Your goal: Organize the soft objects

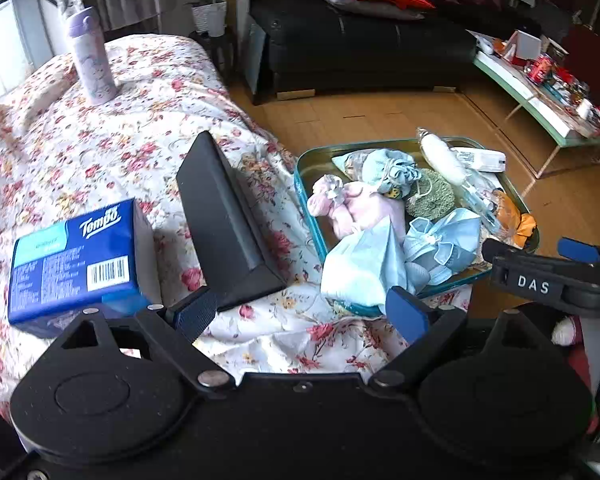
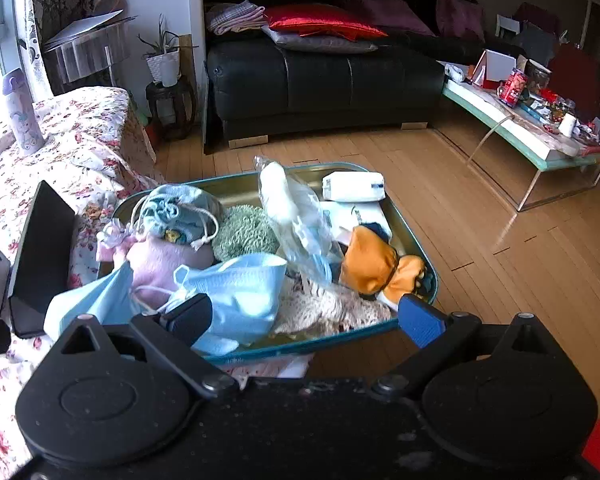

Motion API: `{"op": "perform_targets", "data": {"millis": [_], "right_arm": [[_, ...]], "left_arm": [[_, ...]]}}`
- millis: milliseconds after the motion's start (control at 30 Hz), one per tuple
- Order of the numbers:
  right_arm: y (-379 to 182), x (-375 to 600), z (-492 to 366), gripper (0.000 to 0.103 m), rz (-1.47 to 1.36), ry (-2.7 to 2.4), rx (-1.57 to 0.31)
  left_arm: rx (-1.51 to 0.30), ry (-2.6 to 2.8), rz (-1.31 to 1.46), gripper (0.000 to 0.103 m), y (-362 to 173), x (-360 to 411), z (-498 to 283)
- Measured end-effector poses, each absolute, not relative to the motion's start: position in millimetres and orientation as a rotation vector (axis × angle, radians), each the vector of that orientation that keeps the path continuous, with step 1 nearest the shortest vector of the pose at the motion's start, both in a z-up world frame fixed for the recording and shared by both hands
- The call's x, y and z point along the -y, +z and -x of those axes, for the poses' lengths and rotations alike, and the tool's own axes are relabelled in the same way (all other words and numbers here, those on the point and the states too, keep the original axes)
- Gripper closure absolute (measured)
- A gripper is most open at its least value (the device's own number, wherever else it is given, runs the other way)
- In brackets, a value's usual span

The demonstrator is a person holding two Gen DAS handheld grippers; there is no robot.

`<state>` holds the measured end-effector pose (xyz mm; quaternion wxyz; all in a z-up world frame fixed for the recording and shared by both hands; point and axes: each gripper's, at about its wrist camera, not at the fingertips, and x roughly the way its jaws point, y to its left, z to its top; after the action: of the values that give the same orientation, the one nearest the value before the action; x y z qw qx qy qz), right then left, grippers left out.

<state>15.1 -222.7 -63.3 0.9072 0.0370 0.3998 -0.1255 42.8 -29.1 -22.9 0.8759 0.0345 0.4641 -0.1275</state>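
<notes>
On the flowered bed (image 1: 100, 152) edge, a teal tray (image 1: 306, 168) sits piled with soft stuff: pink pouch (image 2: 168, 260), blue drawstring bag (image 2: 180, 210), green scrubby (image 2: 244, 232), orange cloth (image 2: 370, 264), light-blue mask (image 2: 240, 288). All light, limp, squashy; nothing fragile, though the clear plastic bag (image 2: 296, 216) looks slippery. Best to pinch a bunched fold or a drawstring, not a flat face. My right claw (image 2: 300, 320) is spread wide and empty over the tray's near rim, one finger right by the mask, maybe grazing it, hard to tell. My left claw (image 1: 300, 308) is also wide open, holding nothing, over the bedspread just left of the tray. Tissue pack (image 1: 76, 260) lies further left.
</notes>
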Motion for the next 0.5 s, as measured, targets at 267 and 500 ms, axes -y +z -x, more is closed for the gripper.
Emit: {"op": "perform_targets", "data": {"millis": [267,500], "right_arm": [[-67.1,217.2,0.9,0.003,-0.085,-0.225,-0.837],[-68.8,221.0,3.6,0.003,-0.107,-0.24,-0.817]], "left_arm": [[-0.976,-0.216,-0.046,0.012,-29.2,31.2,-33.5],[-0.97,-0.155,-0.053,0.012,-34.1,37.8,-27.7]]}}
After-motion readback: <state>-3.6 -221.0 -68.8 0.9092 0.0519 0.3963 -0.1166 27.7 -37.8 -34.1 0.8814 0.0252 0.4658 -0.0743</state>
